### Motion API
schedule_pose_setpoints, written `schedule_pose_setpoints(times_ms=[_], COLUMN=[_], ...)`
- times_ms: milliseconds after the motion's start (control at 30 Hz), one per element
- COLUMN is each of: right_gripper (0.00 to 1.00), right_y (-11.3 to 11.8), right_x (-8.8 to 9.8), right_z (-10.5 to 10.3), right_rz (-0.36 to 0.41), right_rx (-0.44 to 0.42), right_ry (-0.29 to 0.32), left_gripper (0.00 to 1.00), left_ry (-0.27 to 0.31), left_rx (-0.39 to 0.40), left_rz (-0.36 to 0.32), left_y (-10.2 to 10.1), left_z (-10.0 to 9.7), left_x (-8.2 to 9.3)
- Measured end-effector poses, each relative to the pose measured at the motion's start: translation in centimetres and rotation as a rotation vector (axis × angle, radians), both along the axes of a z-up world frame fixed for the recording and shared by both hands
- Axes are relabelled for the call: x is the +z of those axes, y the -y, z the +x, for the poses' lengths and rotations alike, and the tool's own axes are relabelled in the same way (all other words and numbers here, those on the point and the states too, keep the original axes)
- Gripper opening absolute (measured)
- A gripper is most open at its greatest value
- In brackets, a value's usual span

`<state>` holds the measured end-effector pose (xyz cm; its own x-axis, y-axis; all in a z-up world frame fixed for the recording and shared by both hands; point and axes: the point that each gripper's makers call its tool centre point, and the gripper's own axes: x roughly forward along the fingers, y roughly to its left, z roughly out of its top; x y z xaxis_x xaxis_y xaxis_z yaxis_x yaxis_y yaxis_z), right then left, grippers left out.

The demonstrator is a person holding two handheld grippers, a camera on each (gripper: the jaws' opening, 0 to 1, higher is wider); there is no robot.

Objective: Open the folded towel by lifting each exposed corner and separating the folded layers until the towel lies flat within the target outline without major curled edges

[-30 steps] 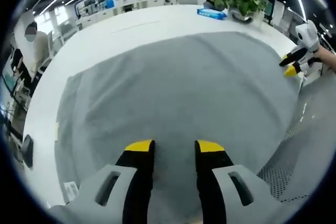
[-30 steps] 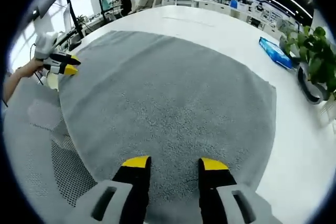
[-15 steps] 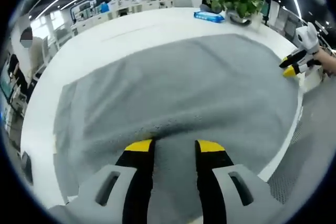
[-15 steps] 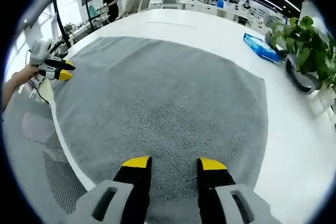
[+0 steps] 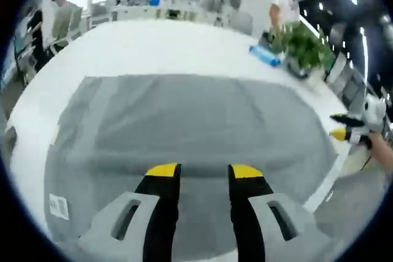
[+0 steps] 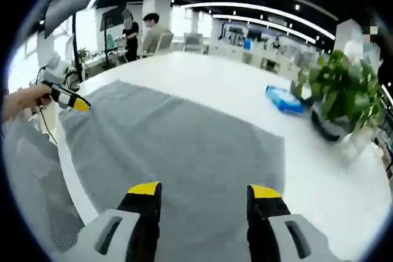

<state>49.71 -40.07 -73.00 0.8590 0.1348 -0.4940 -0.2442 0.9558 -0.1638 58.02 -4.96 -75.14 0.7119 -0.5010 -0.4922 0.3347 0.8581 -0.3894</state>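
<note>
**Smoothing the near edge of an opened towel**

The grey towel (image 5: 196, 121) lies spread over the white worktop (image 5: 153, 38), reaching from the near edge toward the far side, with a white label (image 5: 58, 205) at its near left corner. No target outline can be made out.

The left tool (image 5: 202, 171) sits over the near middle of the cloth, its yellow-tipped jaws a narrow gap apart; a shallow ridge runs across the towel just beyond them, and whether any cloth is pinched I cannot tell. The right tool (image 6: 206, 189) hovers at the near right part, jaws spread wide and empty.

The unfolding looks nearly finished. To do the rest well, draw the ridge outward with low, even pulls, each tool working its own side, and keep the cloth clear of the blue packet (image 6: 284, 99) and potted plant (image 6: 341, 93) to the far right.
</note>
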Motion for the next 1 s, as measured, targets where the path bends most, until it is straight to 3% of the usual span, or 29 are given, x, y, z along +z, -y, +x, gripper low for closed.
schedule_pose_setpoints(times_ms=[33,133,233,300,333,400,467,500,567,633,767,867,933,1000], right_gripper=[0.64,0.71,0.8,0.77,0.76,0.78,0.83,0.85,0.89,0.9,0.94,0.94,0.94,0.93], right_y=[0.6,1.5,1.7,1.7,1.1,0.1,-0.9,-1.0,-1.6,-2.4,-2.3,-1.2,-0.4,-0.2], right_x=[1.1,2.2,2.2,2.8,3.2,3.5,3.5,3.3,2.5,1.4,1.4,1.6,1.1,0.9], right_z=[-0.8,-2.8,-4.4,-4.9,-4.8,-4.5,-4.0,-3.9,-4.0,-4.3,-4.1,-4.2,-4.3,-4.4], right_rz=[-0.014,-0.054,-0.077,-0.085,-0.058,-0.001,-0.077,-0.178,-0.254,-0.224,-0.137,-0.044,-0.039,-0.035], right_rx=[-0.031,-0.061,-0.068,-0.086,-0.09,-0.098,-0.027,0.008,0.062,0.084,0.078,0.001,-0.027,-0.039], right_ry=[0.028,0.061,0.08,0.145,0.192,0.214,0.213,0.199,0.182,0.134,0.139,0.145,0.126,0.114], left_gripper=[0.43,0.52,0.59,0.7,0.76,0.89,0.93,0.93,0.93,0.95,0.99,0.99,0.99,0.99], left_ry=[0.028,0.12,0.21,0.271,0.295,0.33,0.326,0.336,0.385,0.474,0.538,0.549,0.543,0.513], left_rx=[0.01,-0.008,-0.039,-0.062,-0.077,-0.109,-0.082,-0.065,-0.035,-0.005,0.012,0.019,0.018,-0.001], left_rz=[-0.031,0.034,0.126,0.142,0.128,0.047,0.023,0.012,0.014,0.022,0.048,0.066,0.052,0.081], left_y=[0.0,-0.3,-0.5,0.0,0.4,1.7,1.5,1.4,0.9,0.5,0.6,0.6,0.8,1.0], left_z=[-0.2,-1.9,-4.0,-4.8,-5.1,-5.6,-5.7,-5.5,-5.1,-4.6,-4.5,-4.4,-4.2,-4.2], left_x=[0.9,2.4,3.5,4.2,4.4,4.9,4.7,4.9,5.8,7.4,8.6,9.2,9.2,8.2])
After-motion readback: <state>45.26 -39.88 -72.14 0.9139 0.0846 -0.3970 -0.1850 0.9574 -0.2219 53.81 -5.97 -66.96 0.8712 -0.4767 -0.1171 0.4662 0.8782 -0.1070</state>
